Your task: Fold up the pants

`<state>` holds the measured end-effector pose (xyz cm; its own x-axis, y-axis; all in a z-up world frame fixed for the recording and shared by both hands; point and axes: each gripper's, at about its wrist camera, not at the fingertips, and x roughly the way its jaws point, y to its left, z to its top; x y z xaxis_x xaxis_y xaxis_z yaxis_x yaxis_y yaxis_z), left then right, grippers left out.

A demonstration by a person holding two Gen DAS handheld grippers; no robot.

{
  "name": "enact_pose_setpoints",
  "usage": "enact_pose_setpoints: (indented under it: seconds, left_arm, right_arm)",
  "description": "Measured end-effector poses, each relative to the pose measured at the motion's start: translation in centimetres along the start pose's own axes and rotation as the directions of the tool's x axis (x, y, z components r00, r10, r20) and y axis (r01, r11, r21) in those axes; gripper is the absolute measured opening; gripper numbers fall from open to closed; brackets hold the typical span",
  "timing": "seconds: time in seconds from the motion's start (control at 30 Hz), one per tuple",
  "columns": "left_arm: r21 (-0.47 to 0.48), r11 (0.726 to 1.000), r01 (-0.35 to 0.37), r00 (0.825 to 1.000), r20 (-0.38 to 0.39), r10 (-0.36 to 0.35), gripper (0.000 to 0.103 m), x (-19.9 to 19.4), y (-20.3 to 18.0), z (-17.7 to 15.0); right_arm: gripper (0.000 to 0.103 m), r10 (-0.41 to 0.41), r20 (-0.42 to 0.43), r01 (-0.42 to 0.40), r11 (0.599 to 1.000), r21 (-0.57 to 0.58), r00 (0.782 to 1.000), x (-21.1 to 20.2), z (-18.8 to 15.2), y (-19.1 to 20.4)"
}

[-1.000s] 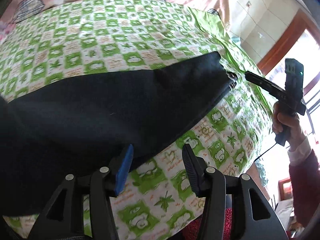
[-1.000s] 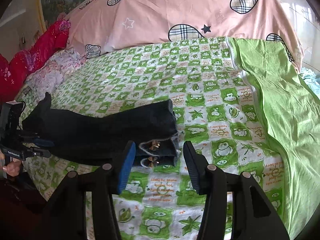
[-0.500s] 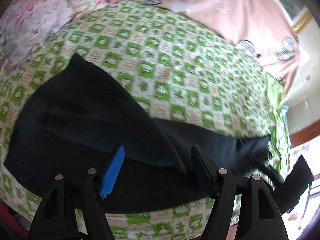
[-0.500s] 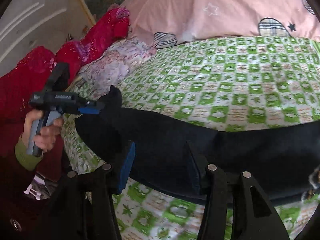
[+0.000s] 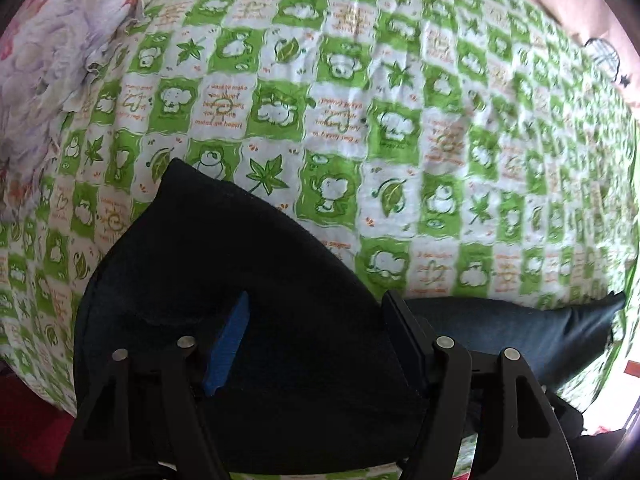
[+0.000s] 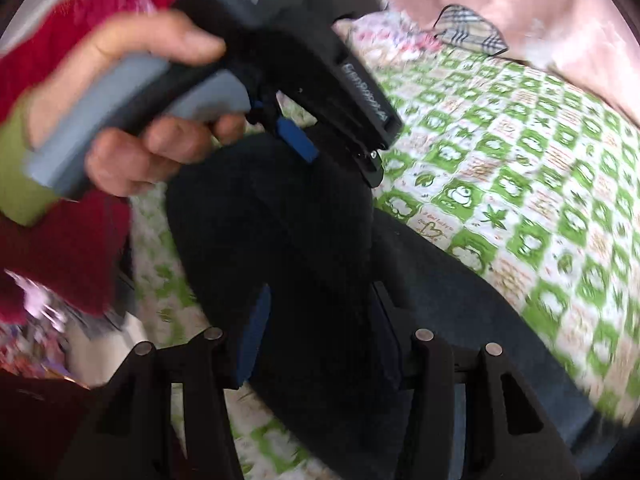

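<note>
Dark pants point(image 5: 248, 264) lie along the near edge of a green checked bedsheet point(image 5: 400, 120), one leg stretching off to the right. My left gripper point(image 5: 318, 340) points straight down over their wide left end. Its jaws are closing with the cloth between them, and the pads do not visibly press on it. In the blurred right wrist view a hand point(image 6: 132, 92) holds that left gripper point(image 6: 340, 156) at the end of the pants point(image 6: 280, 240). My right gripper point(image 6: 318, 340) hovers open just behind it, over the same dark cloth.
A crumpled floral cloth point(image 5: 48, 60) lies at the sheet's left side. A pink duvet with plaid hearts point(image 6: 520, 8) covers the far part of the bed. The person's red sleeve with a green cuff point(image 6: 60, 248) crowds the left of the right wrist view.
Both grippers have swept along the pants from the hem end to the wide end. The right gripper has come up close behind the left one. The left jaws widened, then narrowed again.
</note>
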<state>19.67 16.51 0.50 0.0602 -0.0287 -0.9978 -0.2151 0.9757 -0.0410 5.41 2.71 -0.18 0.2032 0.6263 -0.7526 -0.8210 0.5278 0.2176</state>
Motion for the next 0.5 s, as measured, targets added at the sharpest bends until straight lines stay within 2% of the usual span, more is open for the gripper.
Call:
enact_pose_setpoints:
  seconds: [0.03, 0.07, 0.1, 0.17, 0.23, 0.27, 0.33, 0.4, 0.47, 0.5]
  left_arm:
    - [0.009, 1.000, -0.001, 1.000, 0.001, 0.001, 0.046, 0.3, 0.3, -0.2]
    - [0.014, 1.000, 0.002, 1.000, 0.010, -0.002, 0.031, 0.4, 0.6, -0.5]
    - [0.017, 1.000, 0.012, 0.999, 0.035, -0.013, 0.022, 0.2, 0.9, -1.0]
    - [0.019, 0.999, 0.042, 0.994, 0.098, -0.043, 0.011, -0.8, 1.8, -2.4]
    - [0.001, 0.995, 0.099, 0.982, 0.164, -0.098, 0.007, -2.1, 3.2, -4.1]
    - [-0.012, 0.991, 0.131, 0.972, 0.199, -0.126, 0.005, -2.7, 3.8, -5.0]
    - [-0.033, 0.977, 0.211, 0.939, 0.284, -0.193, 0.004, -4.4, 5.0, -7.3]
    - [-0.052, 0.957, 0.287, 0.895, 0.372, -0.248, 0.004, -5.8, 6.6, -9.8]
    - [-0.066, 0.942, 0.330, 0.859, 0.435, -0.270, 0.003, -6.8, 7.3, -12.0]
    - [-0.079, 0.931, 0.355, 0.835, 0.474, -0.278, 0.003, -7.1, 7.8, -13.8]
  right_arm:
    - [0.051, -0.003, -0.007, 0.003, 1.000, 0.004, 1.000, 0.4, 0.0, -0.1]
    - [0.042, 0.004, -0.003, -0.004, 1.000, 0.007, 1.000, 0.4, 0.1, -0.1]
    - [0.037, 0.008, 0.005, -0.008, 1.000, 0.006, 1.000, 0.3, 0.1, 0.0]
    - [0.015, 0.006, 0.019, -0.006, 1.000, -0.003, 1.000, -0.2, -0.1, 0.1]
    - [0.007, 0.004, 0.034, -0.004, 1.000, -0.007, 0.999, -0.7, -0.1, 0.3]
    - [0.007, 0.009, 0.048, -0.009, 1.000, -0.012, 0.999, -1.2, -0.2, 0.5]
    - [0.007, 0.022, 0.071, -0.020, 0.999, -0.030, 0.997, -1.9, -0.2, 1.0]
    - [0.007, 0.035, 0.088, -0.030, 0.997, -0.066, 0.995, -2.5, -0.3, 1.9]
    - [0.007, 0.052, 0.101, -0.040, 0.993, -0.112, 0.994, -3.0, -0.5, 3.3]
    - [0.007, 0.058, 0.105, -0.044, 0.990, -0.132, 0.993, -3.2, -0.6, 4.0]
